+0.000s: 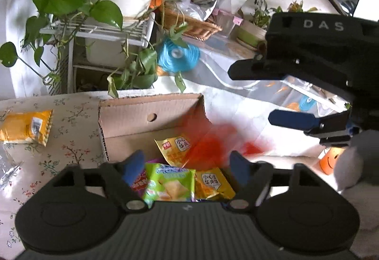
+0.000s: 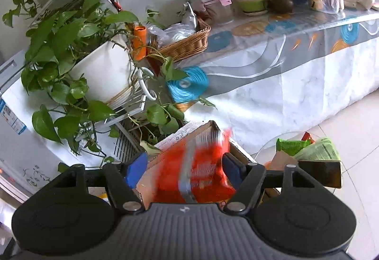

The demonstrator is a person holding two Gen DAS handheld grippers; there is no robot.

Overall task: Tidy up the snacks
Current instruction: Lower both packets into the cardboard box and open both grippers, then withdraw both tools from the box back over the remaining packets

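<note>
An open cardboard box (image 1: 132,118) on the flowered tablecloth holds several snack packets, among them a green one (image 1: 168,184) and two yellow ones (image 1: 176,148). My left gripper (image 1: 186,157) hovers open over these packets, its pads touching none. A red packet (image 1: 208,141) shows as a blur at the box's right edge, below my right gripper (image 1: 258,94). In the right wrist view the same red packet (image 2: 196,170) is smeared between the open fingers of my right gripper (image 2: 184,160), with a gap at the left pad. Another yellow packet (image 1: 26,127) lies on the cloth left of the box.
A plant stand (image 1: 99,30) with trailing leaves rises behind the box, and a wicker basket (image 1: 196,25) sits on the long covered counter. A crumpled silver wrapper (image 1: 9,170) lies at far left. A glass side table (image 2: 267,146) to the right carries green packets (image 2: 293,144).
</note>
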